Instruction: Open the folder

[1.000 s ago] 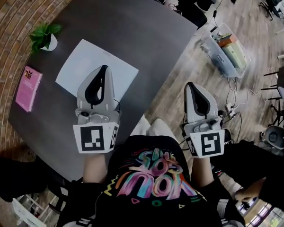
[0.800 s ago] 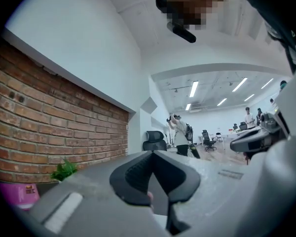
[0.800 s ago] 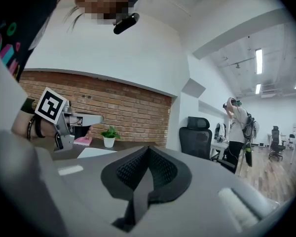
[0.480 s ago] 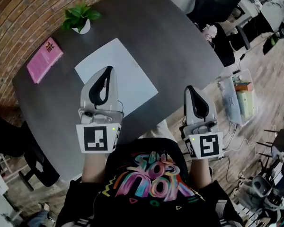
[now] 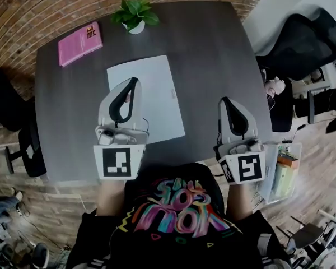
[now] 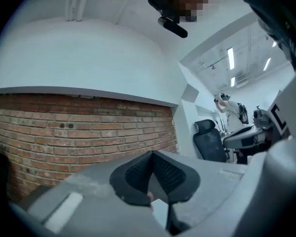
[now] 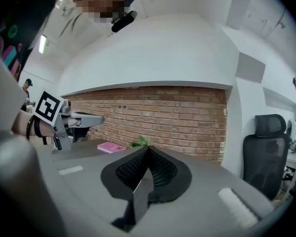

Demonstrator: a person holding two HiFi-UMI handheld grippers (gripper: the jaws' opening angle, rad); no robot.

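White folder [image 5: 159,94] laid flat mid-frame on the counter [image 5: 213,49], left gripper [image 5: 134,82] held over it, right gripper [image 5: 224,101] at lower right, both pairs of fingers pressed together, empty

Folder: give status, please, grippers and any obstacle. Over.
Both shut, empty: left gripper, right gripper. Closed, not gripped: flat white folder. Clear of it: pink book, potted plant.

The folder [image 5: 157,88] is a plain white rectangle lying flat and closed near the middle of the dark grey counter [image 5: 213,49]. It sits slightly askew to the counter's edges, its long side running away from the person, with a small mark on its right edge.
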